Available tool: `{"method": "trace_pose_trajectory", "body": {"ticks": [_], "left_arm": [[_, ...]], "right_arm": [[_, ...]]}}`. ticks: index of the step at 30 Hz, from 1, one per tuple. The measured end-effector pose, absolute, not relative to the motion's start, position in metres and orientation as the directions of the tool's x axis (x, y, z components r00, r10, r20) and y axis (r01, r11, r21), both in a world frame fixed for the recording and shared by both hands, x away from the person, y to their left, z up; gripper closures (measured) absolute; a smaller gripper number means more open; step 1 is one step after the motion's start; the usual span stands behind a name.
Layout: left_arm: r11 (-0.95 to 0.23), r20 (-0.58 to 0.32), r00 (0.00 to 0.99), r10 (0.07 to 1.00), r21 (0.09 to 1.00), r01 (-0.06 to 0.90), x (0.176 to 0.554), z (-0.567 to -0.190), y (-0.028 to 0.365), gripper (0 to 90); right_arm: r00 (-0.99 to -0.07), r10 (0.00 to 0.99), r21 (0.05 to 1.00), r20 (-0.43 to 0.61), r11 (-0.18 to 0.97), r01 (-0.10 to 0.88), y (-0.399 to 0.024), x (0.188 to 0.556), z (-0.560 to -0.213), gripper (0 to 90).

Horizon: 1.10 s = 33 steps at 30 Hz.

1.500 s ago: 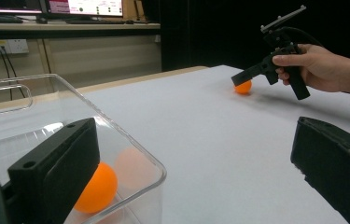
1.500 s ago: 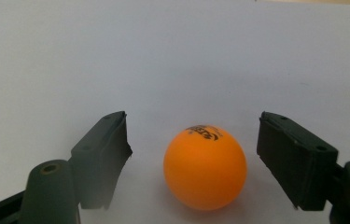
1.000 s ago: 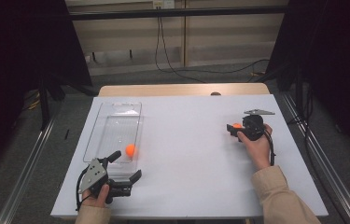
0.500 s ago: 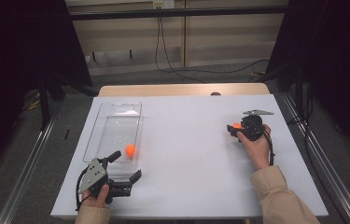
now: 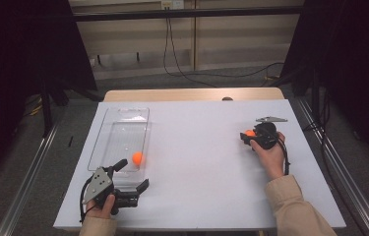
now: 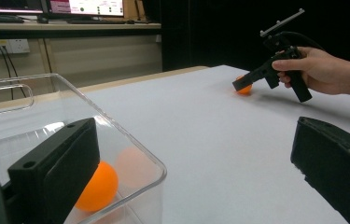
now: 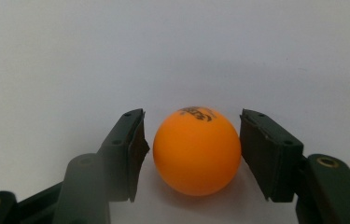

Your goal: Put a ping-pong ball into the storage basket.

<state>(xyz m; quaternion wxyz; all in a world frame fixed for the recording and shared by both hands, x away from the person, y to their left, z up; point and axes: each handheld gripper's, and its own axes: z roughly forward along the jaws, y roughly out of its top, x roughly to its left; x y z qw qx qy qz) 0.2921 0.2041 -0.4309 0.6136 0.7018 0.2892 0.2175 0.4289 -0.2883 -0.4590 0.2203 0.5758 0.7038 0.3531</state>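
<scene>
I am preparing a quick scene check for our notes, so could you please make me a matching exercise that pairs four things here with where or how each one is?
Things:
1. right hand-held gripper
2. left hand-held gripper
3. clear tray
4. orange ball on the table

Places or states:
A. on the left part of the white table, with another orange ball inside
B. between two black jaws, printed lettering on top
C. jaws wide apart at the tray's near corner
D. jaws just been closing around a ball, a slight gap left

Pairs: 1-D, 2-C, 3-A, 4-B
</scene>
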Motion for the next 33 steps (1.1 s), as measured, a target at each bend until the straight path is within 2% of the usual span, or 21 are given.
{"method": "trace_pose_trajectory", "body": {"ticks": [13, 33], "left_arm": [[-0.08, -0.05, 0.737, 0.674, 0.987, 0.14, 0.2919, -0.4311, 0.2044, 1.0], [-0.081, -0.048, 0.737, 0.675, 0.987, 0.139, 0.2917, -0.4309, 0.2043, 1.0]], "right_arm": [[-0.254, 0.964, 0.748, 0.081, 0.11, 0.655, -0.2882, 0.4279, -0.4616, 49.2], [-0.275, 0.958, 0.739, 0.085, 0.124, 0.662, -0.2853, 0.4263, -0.4596, 51.2]]}}
